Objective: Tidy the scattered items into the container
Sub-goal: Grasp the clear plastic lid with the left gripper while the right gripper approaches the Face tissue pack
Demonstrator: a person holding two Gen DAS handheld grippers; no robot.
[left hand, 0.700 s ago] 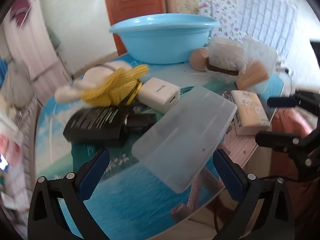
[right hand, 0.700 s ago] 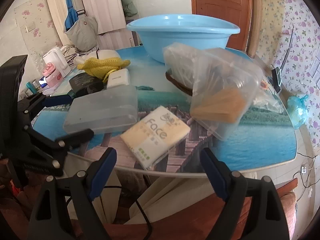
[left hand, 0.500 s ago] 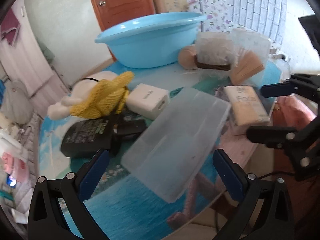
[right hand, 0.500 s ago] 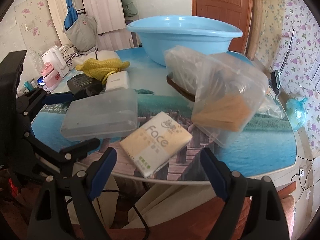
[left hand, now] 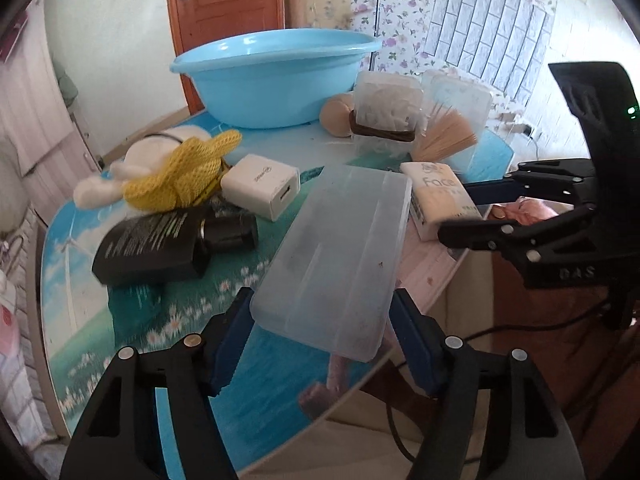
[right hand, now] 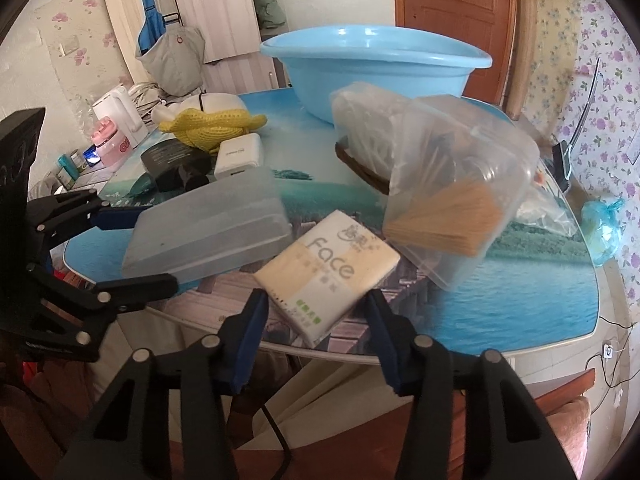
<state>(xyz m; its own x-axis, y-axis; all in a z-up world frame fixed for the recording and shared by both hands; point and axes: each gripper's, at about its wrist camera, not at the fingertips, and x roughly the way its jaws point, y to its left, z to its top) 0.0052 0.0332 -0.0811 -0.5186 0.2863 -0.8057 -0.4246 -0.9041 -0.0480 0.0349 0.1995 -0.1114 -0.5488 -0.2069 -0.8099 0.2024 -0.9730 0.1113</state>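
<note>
A light blue basin [left hand: 272, 80] [right hand: 376, 68] stands at the table's far side. A frosted clear plastic box [left hand: 340, 248] [right hand: 208, 224] lies near the front edge, and my left gripper [left hand: 322, 320] [right hand: 152, 246] has its fingers pressed against both sides of its near end. Beside it lies a cream tissue pack printed "Face" [left hand: 440, 196] [right hand: 328, 264]. My right gripper [right hand: 318, 312] [left hand: 456, 214] is shut on its near corner.
On the sea-print table [left hand: 160, 320] lie a yellow knitted item [left hand: 180, 172], a white charger [left hand: 260, 190] and a black tube [left hand: 148, 244]. Clear boxes of swabs and toothpicks [right hand: 448, 196] stand right of the tissue pack. A white kettle [right hand: 120, 116] sits beyond the table's left.
Both grippers moved forward and their fingers closed in from wide apart. The left now clasps the clear box, the right the tissue pack.
</note>
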